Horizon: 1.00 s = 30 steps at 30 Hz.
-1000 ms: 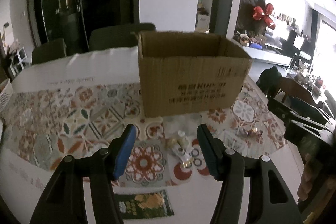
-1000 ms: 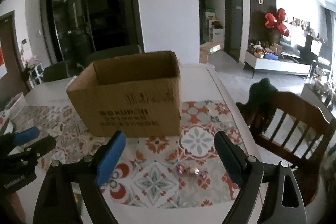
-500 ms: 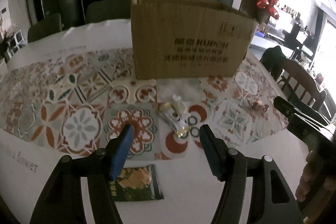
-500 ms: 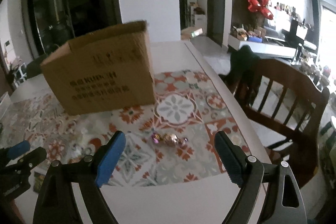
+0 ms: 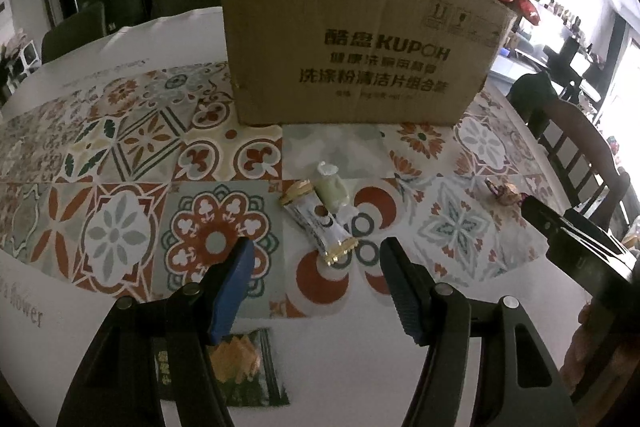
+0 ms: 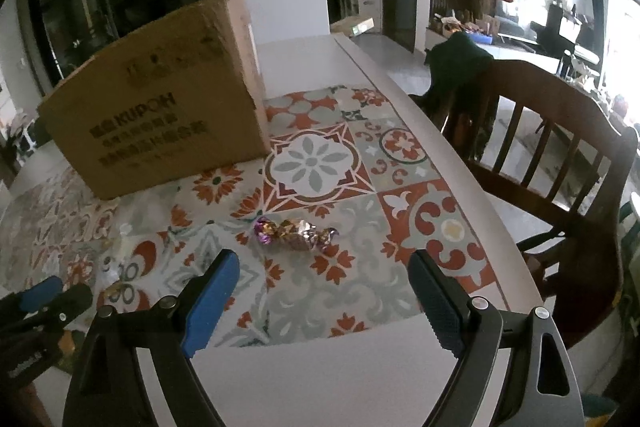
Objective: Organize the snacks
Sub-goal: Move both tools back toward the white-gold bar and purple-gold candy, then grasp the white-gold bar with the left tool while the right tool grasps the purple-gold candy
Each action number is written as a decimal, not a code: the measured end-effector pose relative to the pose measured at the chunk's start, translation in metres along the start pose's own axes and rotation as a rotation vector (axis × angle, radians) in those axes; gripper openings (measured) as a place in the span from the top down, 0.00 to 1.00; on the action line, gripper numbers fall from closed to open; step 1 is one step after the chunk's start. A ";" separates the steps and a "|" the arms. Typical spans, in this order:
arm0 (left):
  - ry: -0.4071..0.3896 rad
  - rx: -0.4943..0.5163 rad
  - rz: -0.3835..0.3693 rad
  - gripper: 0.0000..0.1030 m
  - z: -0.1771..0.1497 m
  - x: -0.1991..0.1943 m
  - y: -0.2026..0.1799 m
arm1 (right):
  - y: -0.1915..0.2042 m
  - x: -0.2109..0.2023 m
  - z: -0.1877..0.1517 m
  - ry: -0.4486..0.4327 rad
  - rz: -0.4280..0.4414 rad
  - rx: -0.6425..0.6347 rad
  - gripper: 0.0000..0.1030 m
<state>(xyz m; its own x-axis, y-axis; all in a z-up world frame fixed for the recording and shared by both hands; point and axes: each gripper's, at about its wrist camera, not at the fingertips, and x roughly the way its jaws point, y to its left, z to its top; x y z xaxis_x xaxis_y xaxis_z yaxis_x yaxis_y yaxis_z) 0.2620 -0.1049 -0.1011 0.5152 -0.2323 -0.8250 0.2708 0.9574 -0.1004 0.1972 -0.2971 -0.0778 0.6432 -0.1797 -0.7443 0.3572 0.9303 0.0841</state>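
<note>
A white snack bar with gold ends (image 5: 318, 223) lies flat on the patterned cloth (image 5: 120, 187) near the middle of the worktop (image 5: 340, 355). Its long axis runs diagonally, one gold end toward the cardboard box (image 5: 352, 39) and the other toward the near edge. A pale green wrapped sweet (image 5: 332, 187) lies just beside it on the box side, roughly parallel. A foil candy with purple twisted ends (image 6: 294, 233) lies crosswise near the right edge, its long axis nearly along the near edge. A dark green packet (image 5: 244, 367) sits on the bare white strip at the near edge, partly hidden by the left tool (image 5: 316, 287).

The box reads "KUPOH" with Chinese characters beneath; the cloth's margin shows "flower".

The left tool stands spread with nothing between its jaws, the bar just ahead. The right tool (image 6: 322, 301) is spread wide and empty, the foil candy just ahead.
</note>
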 end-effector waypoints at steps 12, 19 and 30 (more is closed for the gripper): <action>0.036 -0.034 0.000 0.38 0.016 0.025 0.001 | -0.001 0.023 0.011 0.035 0.016 0.035 0.16; 0.047 -0.050 -0.007 0.38 0.017 0.031 0.003 | 0.004 0.036 0.014 0.060 0.044 0.040 0.16; 0.073 -0.045 0.006 0.50 0.015 0.040 0.006 | 0.011 0.042 0.011 0.057 0.036 -0.004 0.38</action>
<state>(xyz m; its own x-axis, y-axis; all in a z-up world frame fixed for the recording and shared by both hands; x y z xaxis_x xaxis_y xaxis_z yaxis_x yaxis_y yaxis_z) 0.2961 -0.1114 -0.1268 0.4557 -0.2151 -0.8637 0.2301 0.9658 -0.1192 0.2354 -0.2977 -0.1007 0.6159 -0.1276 -0.7774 0.3317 0.9371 0.1089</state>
